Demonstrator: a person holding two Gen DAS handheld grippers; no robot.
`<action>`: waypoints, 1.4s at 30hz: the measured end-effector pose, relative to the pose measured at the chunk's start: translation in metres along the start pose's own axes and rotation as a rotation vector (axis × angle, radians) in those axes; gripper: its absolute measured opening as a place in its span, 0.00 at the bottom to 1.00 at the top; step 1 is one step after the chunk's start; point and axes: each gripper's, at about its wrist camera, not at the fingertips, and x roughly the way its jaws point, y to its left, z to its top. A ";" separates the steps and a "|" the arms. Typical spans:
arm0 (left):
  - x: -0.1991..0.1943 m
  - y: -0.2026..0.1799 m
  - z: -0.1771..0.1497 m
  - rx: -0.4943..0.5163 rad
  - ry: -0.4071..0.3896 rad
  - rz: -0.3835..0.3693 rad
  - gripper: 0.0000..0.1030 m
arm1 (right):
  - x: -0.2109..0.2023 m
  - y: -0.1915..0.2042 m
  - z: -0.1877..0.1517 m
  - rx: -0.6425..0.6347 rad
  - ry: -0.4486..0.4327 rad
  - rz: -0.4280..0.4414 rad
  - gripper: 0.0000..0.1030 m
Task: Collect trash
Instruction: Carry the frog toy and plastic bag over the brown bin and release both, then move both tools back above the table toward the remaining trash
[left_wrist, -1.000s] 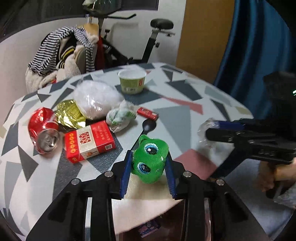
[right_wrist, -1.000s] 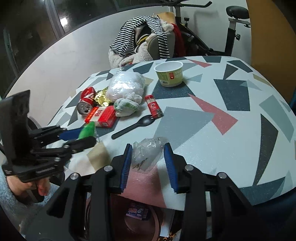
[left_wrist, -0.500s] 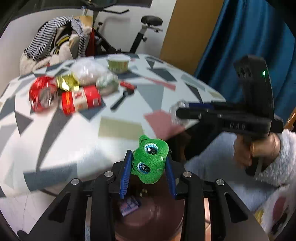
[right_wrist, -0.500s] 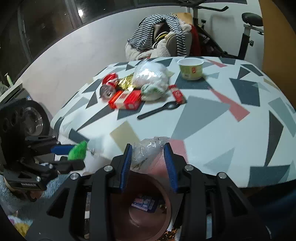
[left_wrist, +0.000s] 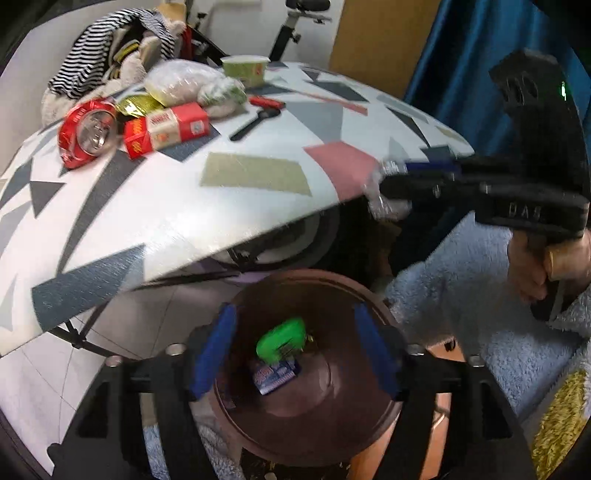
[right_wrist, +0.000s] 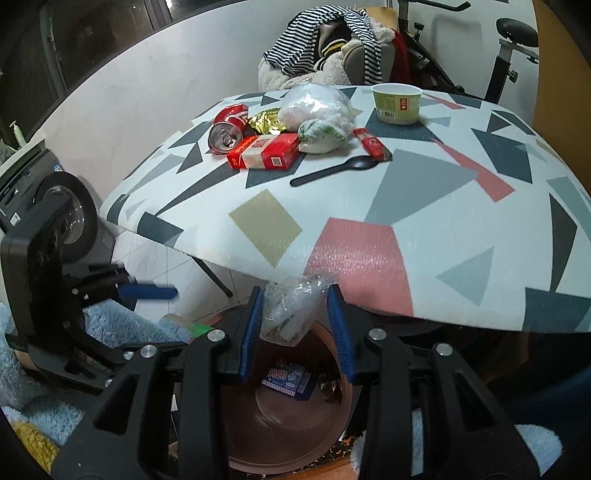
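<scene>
In the left wrist view my left gripper (left_wrist: 293, 317) hangs over the brown bin (left_wrist: 373, 306), its jaws opening. The green plush toy (left_wrist: 282, 339) is free of the pads and lies blurred inside the bin beside a blue packet (left_wrist: 275, 376). My right gripper (right_wrist: 295, 325) is shut on a crumpled clear plastic wrapper (right_wrist: 291, 310), just past the table's edge above the bin (right_wrist: 340, 413). The left wrist view shows the right gripper (left_wrist: 391, 184) with that wrapper (left_wrist: 384, 206) at the table's rim.
On the patterned table (right_wrist: 369, 206) lie a red can (right_wrist: 227, 129), a red box (right_wrist: 266, 151), a gold wrapper (right_wrist: 266, 122), a white plastic bag (right_wrist: 314, 107), a black spoon (right_wrist: 332, 170), a small red packet (right_wrist: 371, 144) and a paper cup (right_wrist: 397, 101). A clothes-covered chair and an exercise bike stand behind.
Both grippers moved off the table to above the bin. The left gripper opened and the green toy dropped into the bin. The right gripper kept its hold on the wrapper.
</scene>
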 end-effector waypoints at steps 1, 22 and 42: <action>-0.002 0.002 0.001 -0.009 -0.007 0.001 0.68 | 0.001 0.000 -0.002 0.004 0.002 0.003 0.37; -0.064 0.037 -0.016 -0.219 -0.266 0.198 0.82 | 0.064 0.018 -0.051 -0.040 0.145 0.015 0.37; -0.055 0.044 -0.022 -0.271 -0.224 0.226 0.82 | 0.061 0.023 -0.057 -0.100 0.138 -0.025 0.94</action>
